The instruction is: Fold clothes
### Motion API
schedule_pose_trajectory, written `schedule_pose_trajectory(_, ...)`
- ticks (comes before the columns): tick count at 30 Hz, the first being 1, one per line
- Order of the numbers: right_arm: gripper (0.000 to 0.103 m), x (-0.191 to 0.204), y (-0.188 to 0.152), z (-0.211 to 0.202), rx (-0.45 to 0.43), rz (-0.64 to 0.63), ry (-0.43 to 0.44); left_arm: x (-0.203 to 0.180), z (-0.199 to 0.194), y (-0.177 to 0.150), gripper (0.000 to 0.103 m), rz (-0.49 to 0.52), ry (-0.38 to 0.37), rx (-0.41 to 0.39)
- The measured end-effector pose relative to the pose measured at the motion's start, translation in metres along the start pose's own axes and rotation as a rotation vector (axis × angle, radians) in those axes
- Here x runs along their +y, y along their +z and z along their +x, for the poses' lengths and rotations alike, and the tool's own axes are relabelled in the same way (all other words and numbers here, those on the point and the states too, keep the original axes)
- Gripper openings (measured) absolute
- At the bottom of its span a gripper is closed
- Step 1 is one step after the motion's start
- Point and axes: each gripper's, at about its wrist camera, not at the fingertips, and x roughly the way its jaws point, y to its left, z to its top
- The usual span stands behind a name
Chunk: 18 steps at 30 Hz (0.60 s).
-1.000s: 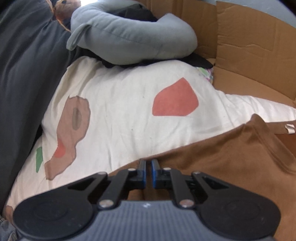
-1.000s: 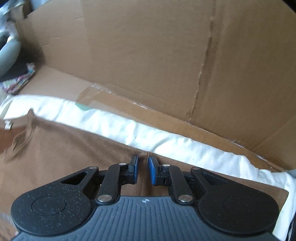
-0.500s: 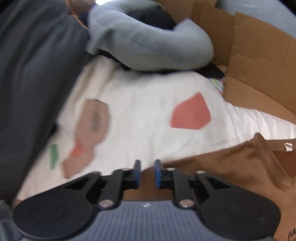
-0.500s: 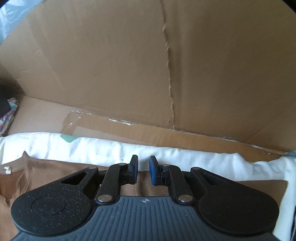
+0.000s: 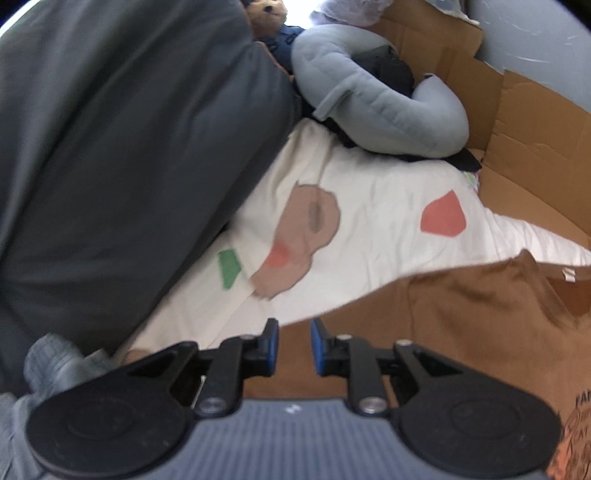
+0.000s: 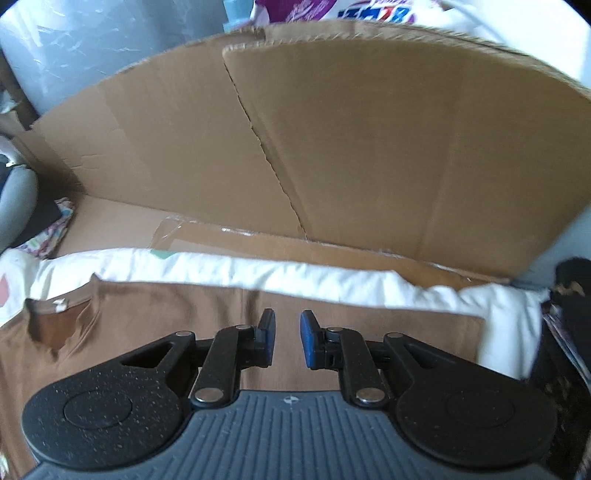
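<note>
A brown T-shirt point(image 5: 461, 314) lies flat on a white sheet point(image 5: 369, 240) that has coloured patches. Its neckline with a white tag point(image 5: 569, 275) is at the right of the left wrist view, and an orange print point(image 5: 572, 424) shows at the lower right. My left gripper point(image 5: 293, 345) hangs above the shirt's left edge, open by a narrow gap with nothing between the blue pads. In the right wrist view the shirt point(image 6: 166, 306) stretches across with its neckline point(image 6: 55, 317) at the left. My right gripper point(image 6: 288, 339) hovers over its far edge, narrowly open and empty.
A dark grey duvet point(image 5: 129, 166) fills the left. A blue-grey curved pillow point(image 5: 388, 110) and a teddy bear point(image 5: 266, 14) lie beyond the sheet. A cardboard wall point(image 6: 332, 147) stands close behind the shirt. Dark clutter point(image 6: 569, 295) sits at the right edge.
Both grippers have lifted up and back from the shirt. The left jaws, nearly shut at the shirt's edge before, have spread to a narrow gap; the right jaws widened slightly.
</note>
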Motion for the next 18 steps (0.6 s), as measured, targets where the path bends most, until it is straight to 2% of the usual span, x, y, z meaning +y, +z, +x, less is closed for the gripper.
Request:
schedule_pose_trajectory(7,0.022,-0.006,-0.033,-0.051,-0.001,-0.060,0.036,0.024,-0.027,-0.041,0.021,-0.015,0.021,0.036)
schedule_pose_trajectory(14,0.023,-0.010,-0.059,-0.098,-0.009,-0.114,0.052,0.030,-0.029,-0.079,0.022,0.014,0.036,0.083)
schedule_pose_trajectory(16,0.025,-0.011,-0.066,-0.109,-0.012,-0.121,0.055,0.030,-0.029,-0.089,0.027,0.024,0.028,0.082)
schedule_pose_trajectory(18,0.032,-0.012,-0.075,-0.117,-0.010,-0.121,0.055,0.029,-0.027,-0.100,0.037,0.040,0.020,0.077)
